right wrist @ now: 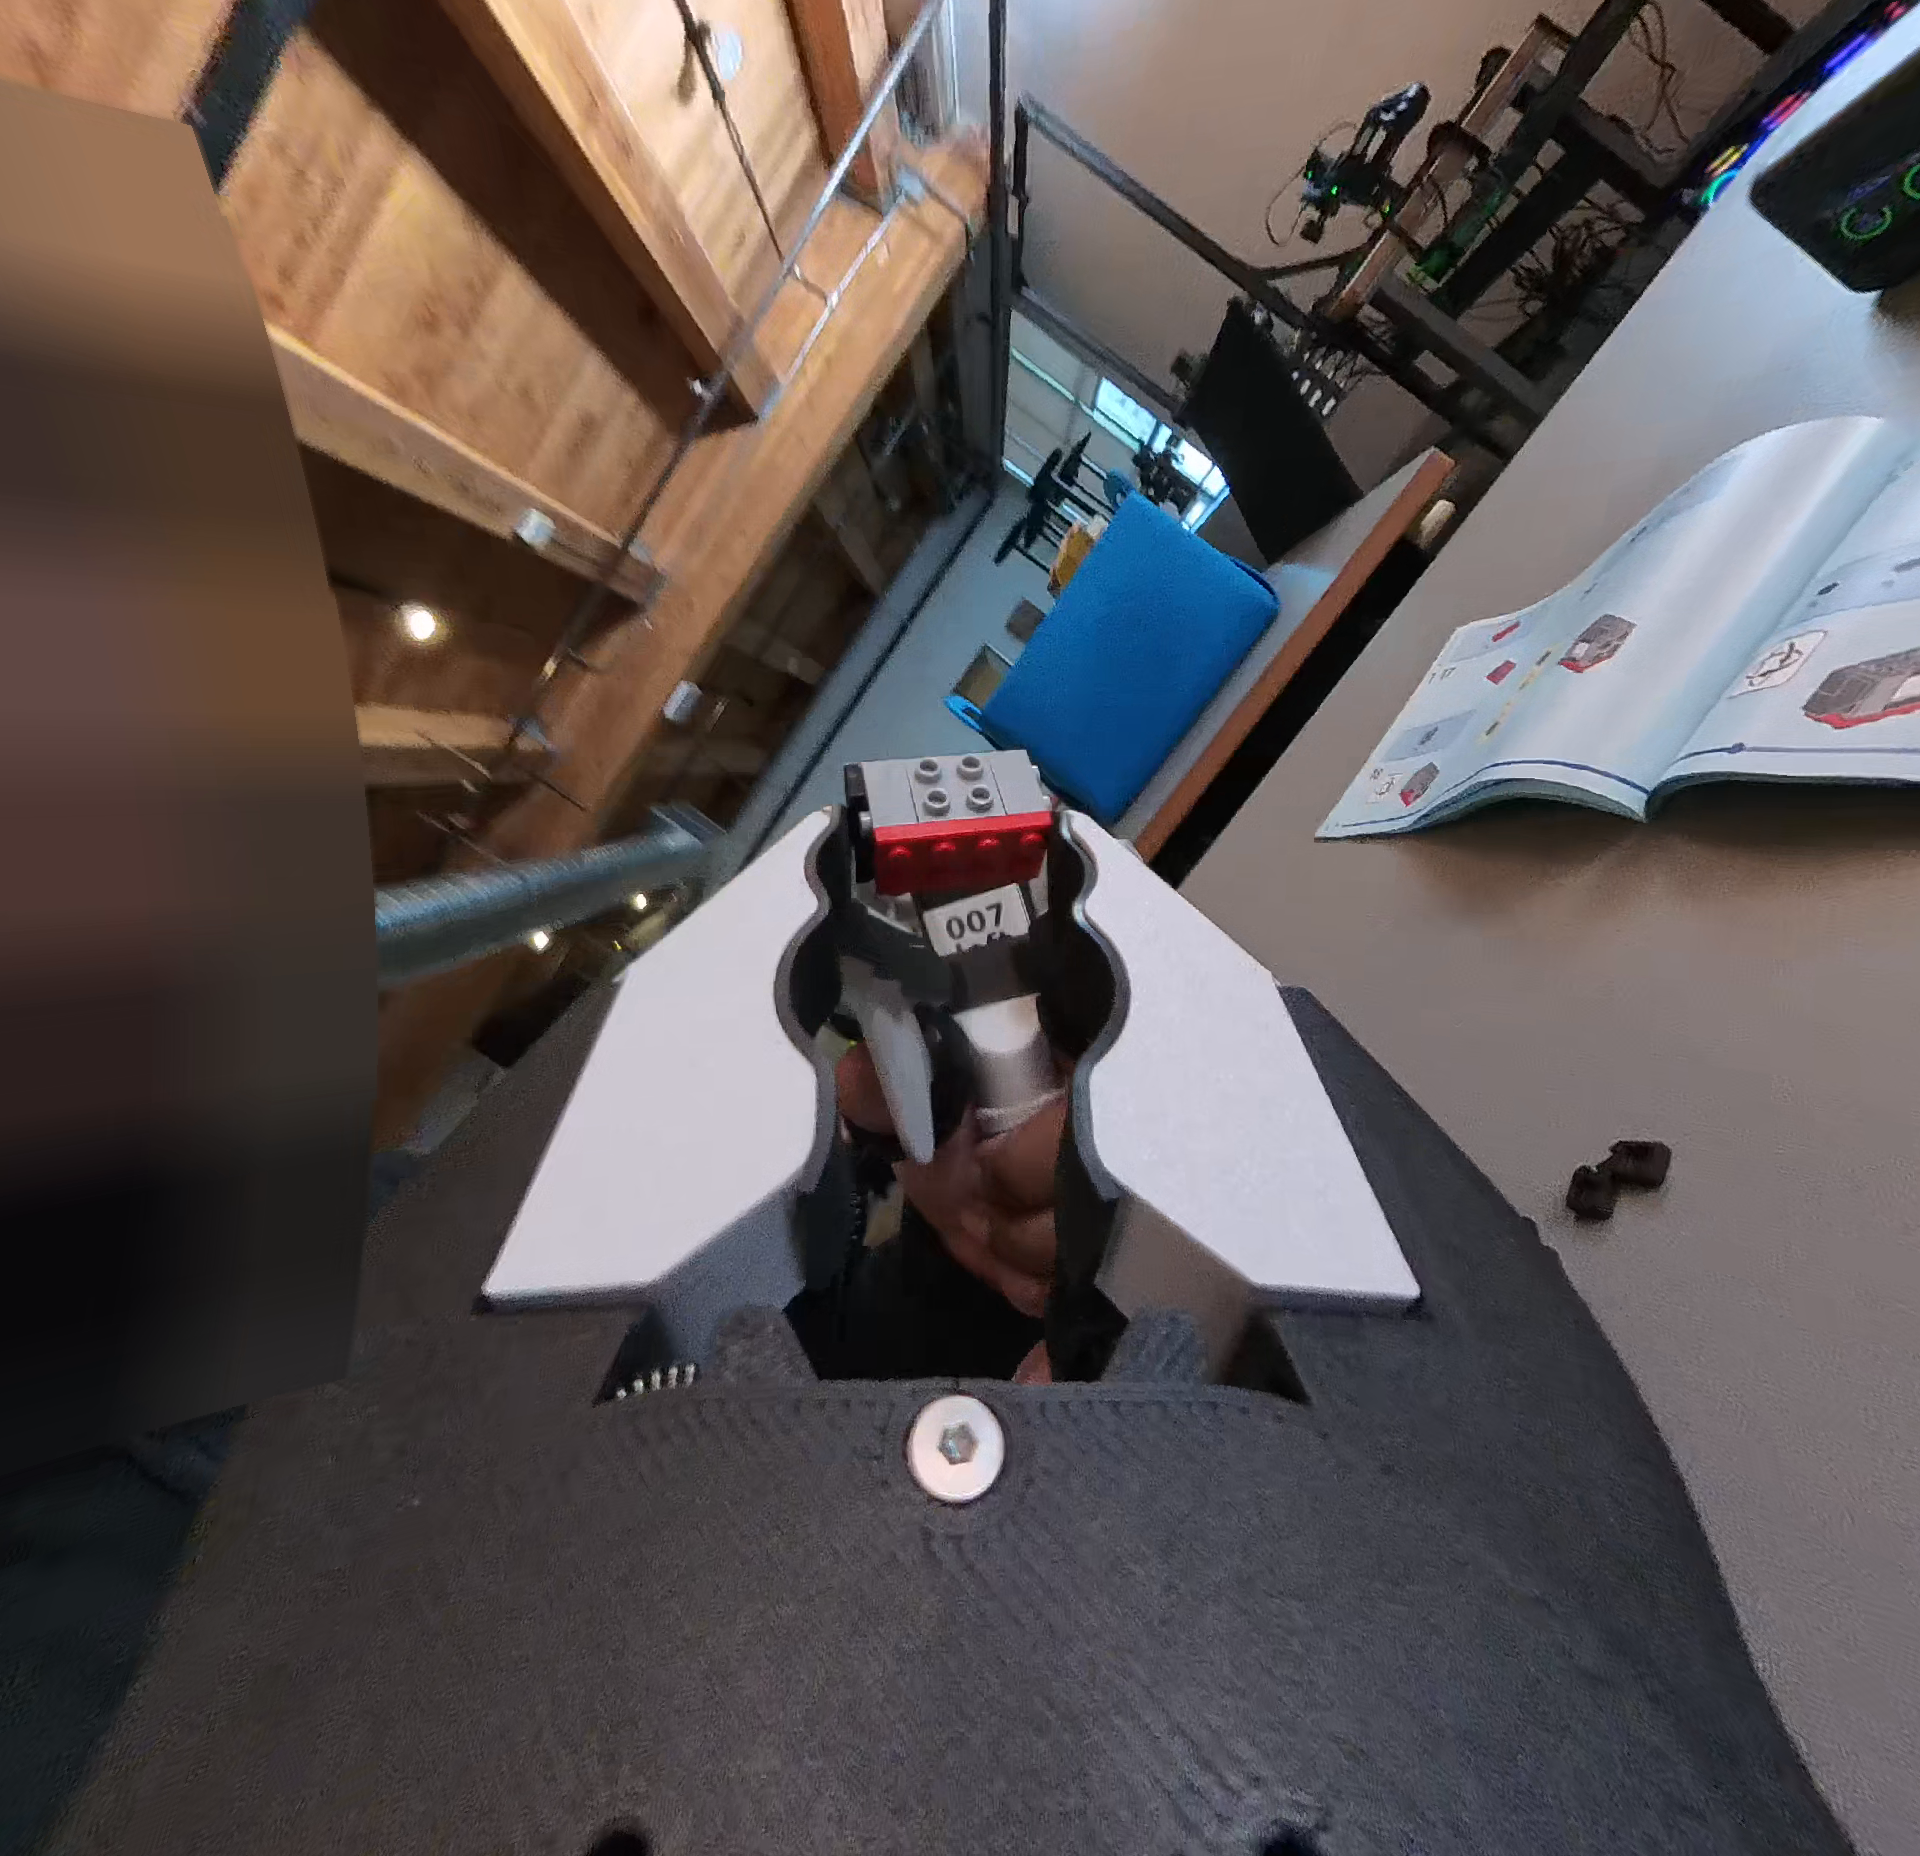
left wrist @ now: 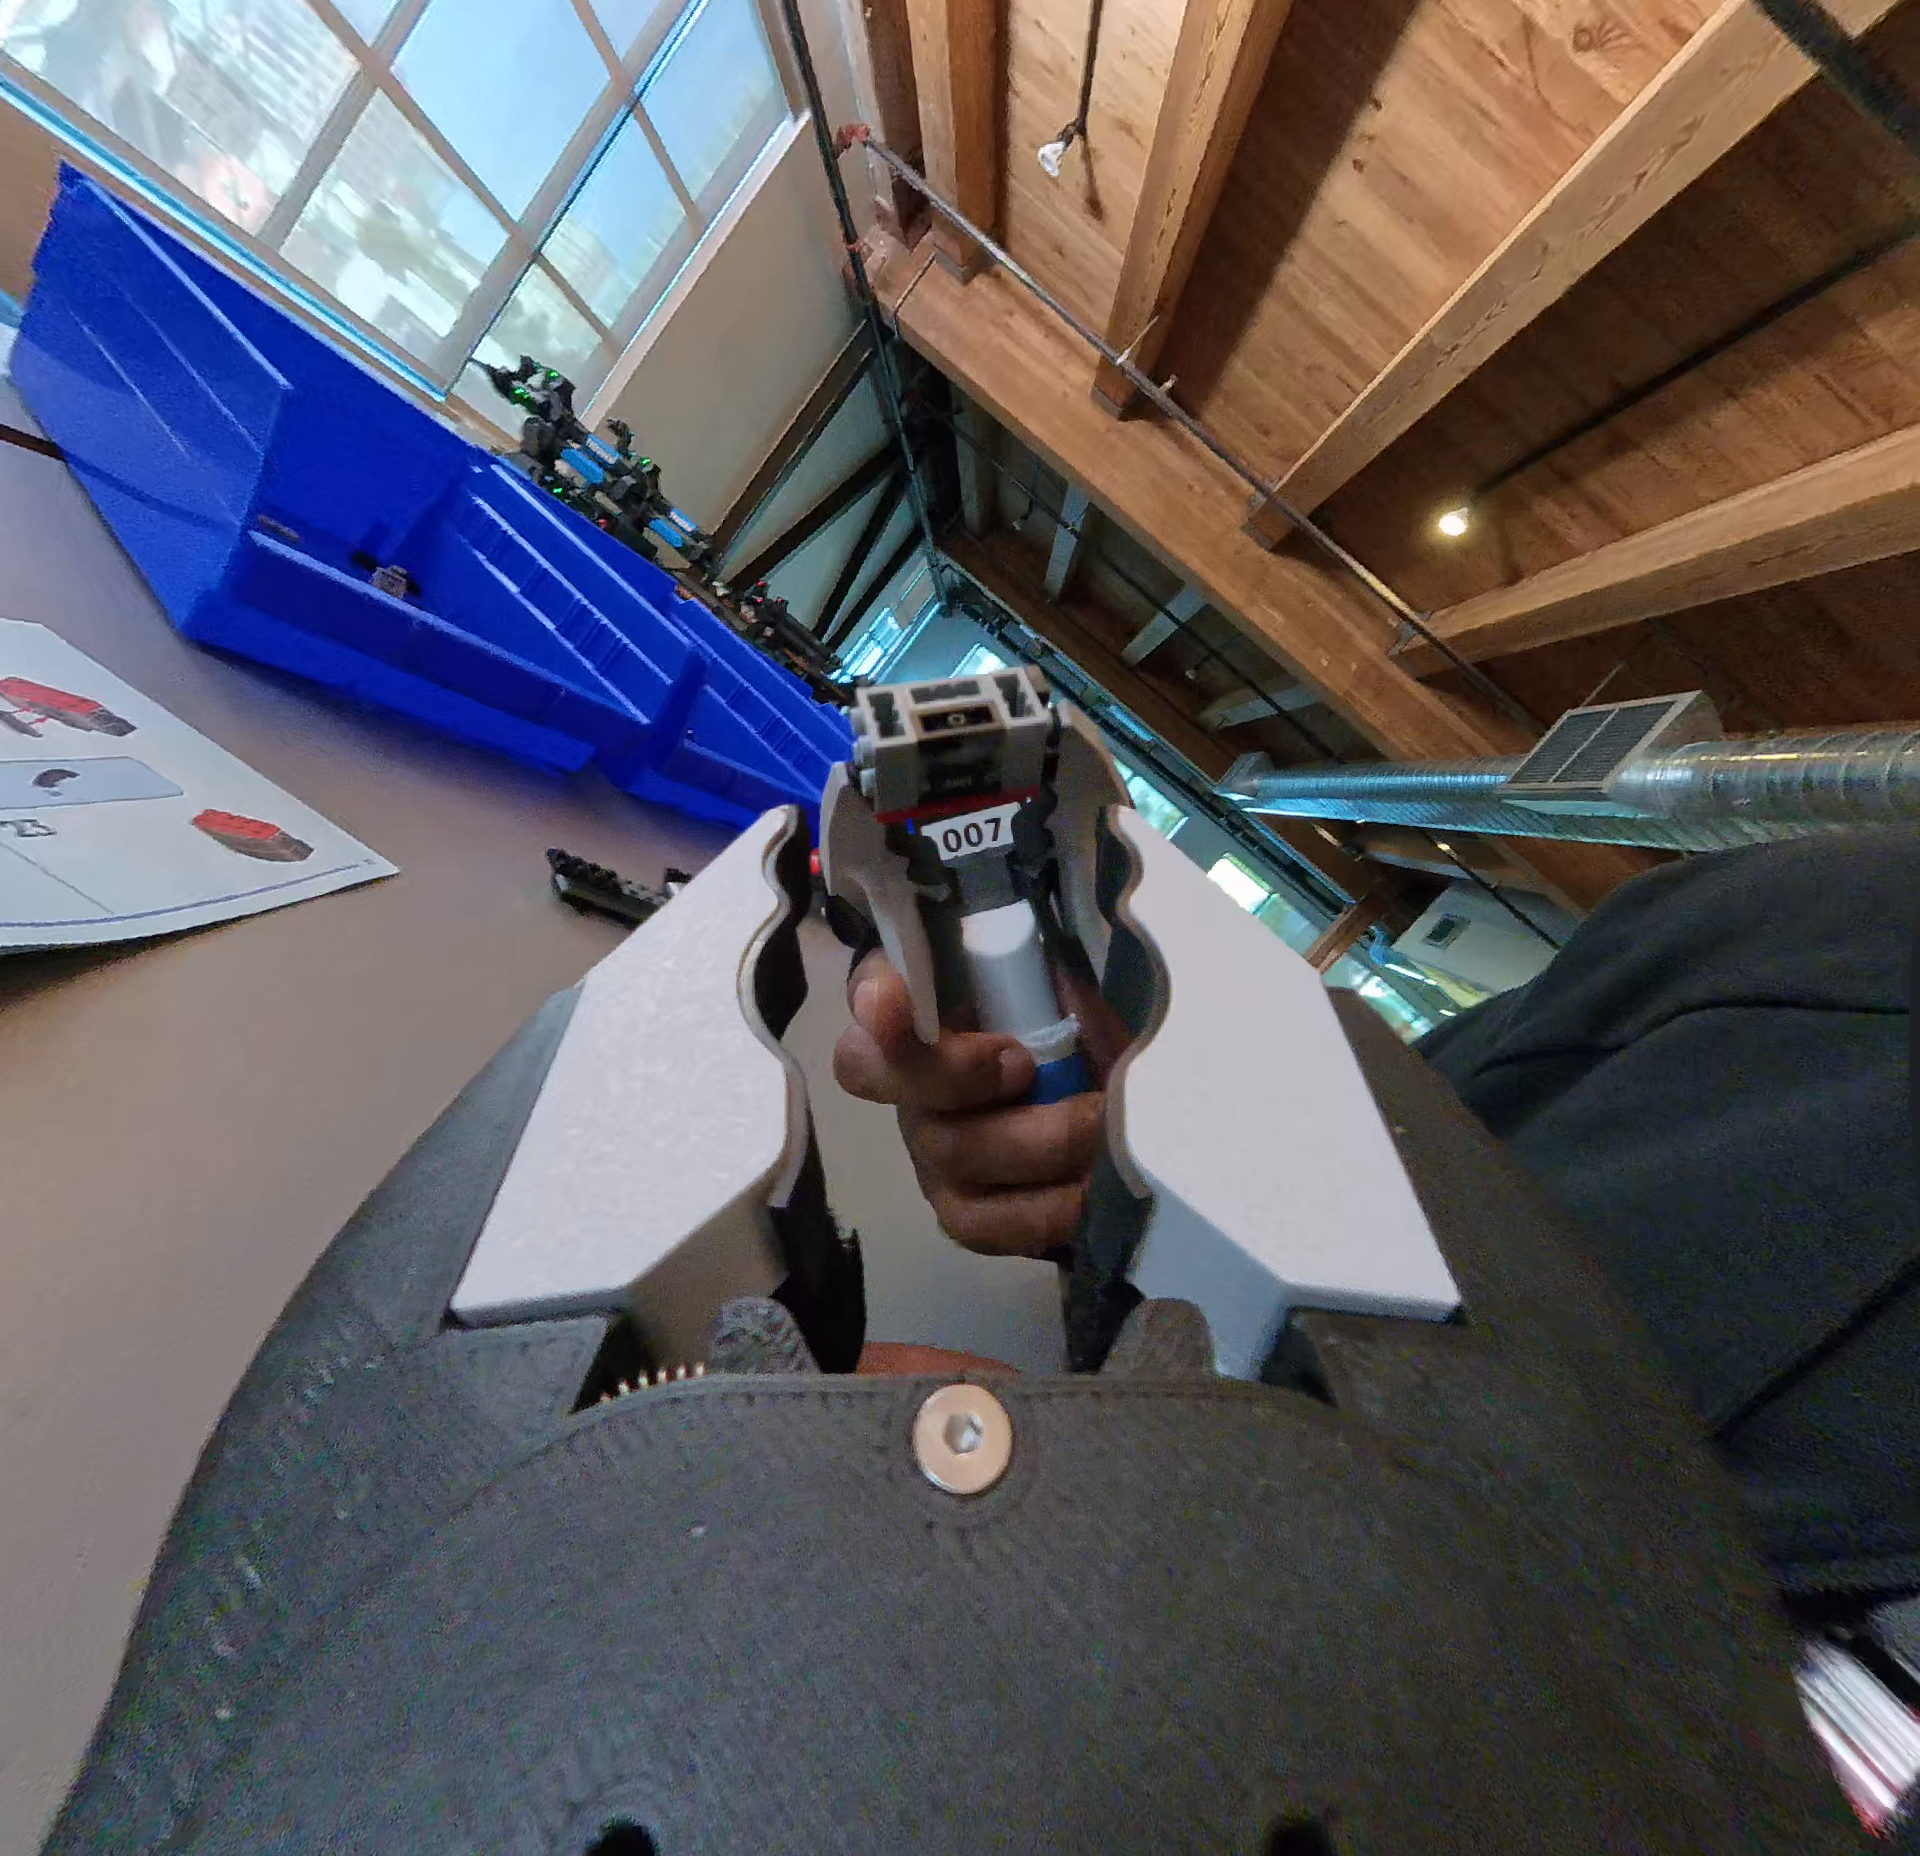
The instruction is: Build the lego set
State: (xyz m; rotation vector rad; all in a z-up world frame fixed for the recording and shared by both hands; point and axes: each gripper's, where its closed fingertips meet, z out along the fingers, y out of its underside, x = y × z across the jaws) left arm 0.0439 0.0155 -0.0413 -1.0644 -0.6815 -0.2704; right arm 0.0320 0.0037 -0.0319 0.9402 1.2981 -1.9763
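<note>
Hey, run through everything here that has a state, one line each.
Left gripper: open, empty.
Right gripper: shut on model.
Model: part-built, held off the table.
Booklet: open, flat on table.
Black piece: loose on table.
Ceiling light: on.
</note>
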